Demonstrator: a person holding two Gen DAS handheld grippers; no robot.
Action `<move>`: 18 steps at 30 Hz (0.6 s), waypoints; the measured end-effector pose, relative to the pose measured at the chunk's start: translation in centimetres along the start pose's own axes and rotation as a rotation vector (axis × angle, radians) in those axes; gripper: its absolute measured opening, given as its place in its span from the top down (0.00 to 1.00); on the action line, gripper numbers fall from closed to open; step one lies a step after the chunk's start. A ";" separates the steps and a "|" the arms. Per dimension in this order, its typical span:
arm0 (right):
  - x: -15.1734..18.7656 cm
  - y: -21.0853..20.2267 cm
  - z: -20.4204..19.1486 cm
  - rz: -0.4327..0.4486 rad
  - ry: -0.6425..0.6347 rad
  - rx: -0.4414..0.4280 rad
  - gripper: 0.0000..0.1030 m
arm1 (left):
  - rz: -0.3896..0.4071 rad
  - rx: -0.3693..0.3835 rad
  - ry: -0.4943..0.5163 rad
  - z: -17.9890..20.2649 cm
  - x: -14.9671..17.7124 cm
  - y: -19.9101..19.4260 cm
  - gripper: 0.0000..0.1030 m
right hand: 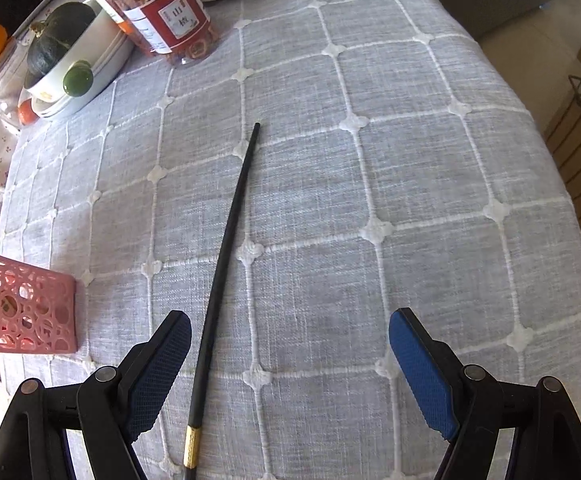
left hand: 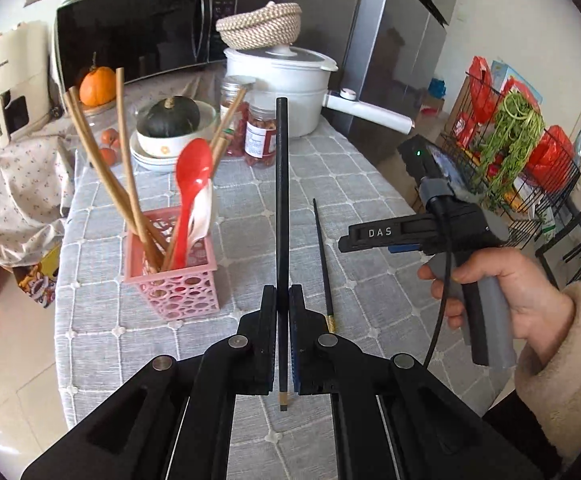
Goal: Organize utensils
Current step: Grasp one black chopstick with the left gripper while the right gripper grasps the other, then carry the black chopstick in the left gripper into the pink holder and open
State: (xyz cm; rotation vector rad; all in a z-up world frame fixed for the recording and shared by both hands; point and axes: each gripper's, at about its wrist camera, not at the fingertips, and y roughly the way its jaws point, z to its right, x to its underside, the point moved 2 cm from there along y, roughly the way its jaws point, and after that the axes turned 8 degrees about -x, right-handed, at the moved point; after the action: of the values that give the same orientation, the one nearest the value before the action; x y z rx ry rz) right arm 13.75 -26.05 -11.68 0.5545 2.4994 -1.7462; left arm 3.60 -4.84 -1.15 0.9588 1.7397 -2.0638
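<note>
My left gripper (left hand: pixel 283 300) is shut on a black chopstick (left hand: pixel 282 200), which sticks up and away from me above the table. To its left stands a pink perforated basket (left hand: pixel 178 280) holding several wooden chopsticks (left hand: pixel 102 160), a red spoon (left hand: pixel 190 184) and a white spoon. A second black chopstick (right hand: pixel 226 264) with a gold band lies on the grey checked tablecloth (right hand: pixel 410 160). My right gripper (right hand: pixel 290 344) hangs open over that chopstick's gold-banded end, its fingers (right hand: pixel 418 364) apart on either side. In the left wrist view a hand holds the right gripper (left hand: pixel 370 236) at the right.
At the table's far end are a bowl with a dark squash (left hand: pixel 170 118), red-labelled jars (left hand: pixel 260 136), a white pot (left hand: pixel 286 80) with a woven basket, oranges and a microwave (left hand: pixel 138 28). A wire rack with greens (left hand: pixel 510 140) stands off the right edge.
</note>
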 end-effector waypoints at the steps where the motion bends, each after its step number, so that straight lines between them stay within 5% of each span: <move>1: -0.2 0.6 -0.2 0.000 -0.012 0.000 0.17 | 0.004 0.005 -0.013 -0.5 0.0 -0.1 0.95; 10: -1.9 3.7 -1.6 0.068 -0.128 0.054 0.33 | 0.010 0.023 -0.070 -3.5 0.0 -0.5 0.95; 14: -1.7 4.4 -3.1 0.090 -0.234 0.173 0.56 | 0.022 0.024 -0.088 -4.4 -0.1 -0.9 0.95; 18: -1.3 4.4 -4.0 0.065 -0.269 0.148 0.87 | 0.032 0.015 -0.106 -5.1 -0.1 -1.3 0.95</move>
State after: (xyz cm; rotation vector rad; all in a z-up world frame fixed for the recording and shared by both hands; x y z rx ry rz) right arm 17.02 -21.45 -13.91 0.3737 2.1629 -1.8519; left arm 4.50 0.28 -0.38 0.8595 1.6479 -2.0714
